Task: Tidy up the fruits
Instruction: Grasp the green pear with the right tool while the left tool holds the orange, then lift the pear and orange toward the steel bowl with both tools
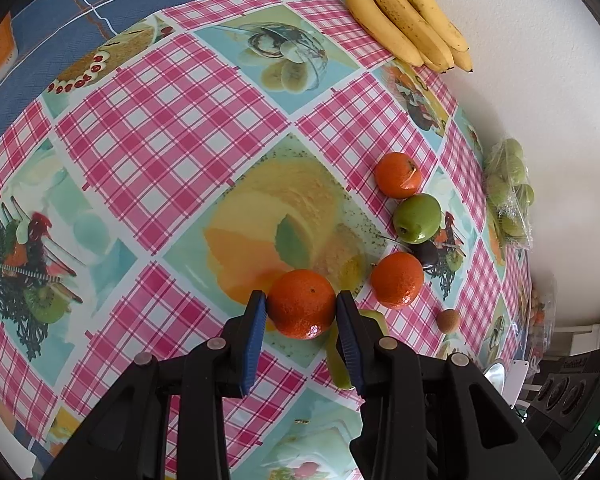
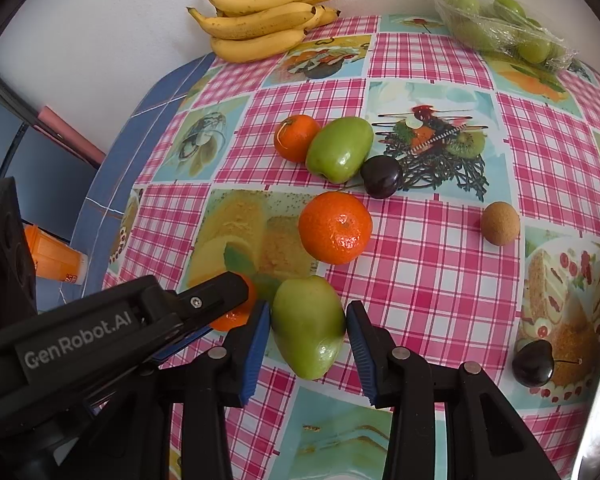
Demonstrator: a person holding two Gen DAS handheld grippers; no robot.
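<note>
My left gripper [image 1: 301, 310] is shut on an orange mandarin [image 1: 302, 304] just above the checked tablecloth [image 1: 160, 120]. In the right wrist view the same mandarin [image 2: 234, 314] peeks out under one of the left gripper's black fingers [image 2: 216, 294]. My right gripper [image 2: 308, 320] straddles a green fruit [image 2: 308, 326] lying on the cloth, with its blue pads close on both sides and not pressing. Beyond lie two more mandarins [image 2: 335, 227] [image 2: 296, 138], another green fruit [image 2: 339, 148] and a dark cherry [image 2: 381, 176].
A small brown fruit [image 2: 500, 223] and a second cherry [image 2: 533, 364] lie to the right. Bananas [image 2: 260, 20] and a wrapped tray of green fruits [image 2: 500, 24] sit by the white wall. An orange cup [image 2: 56, 260] lies at the left.
</note>
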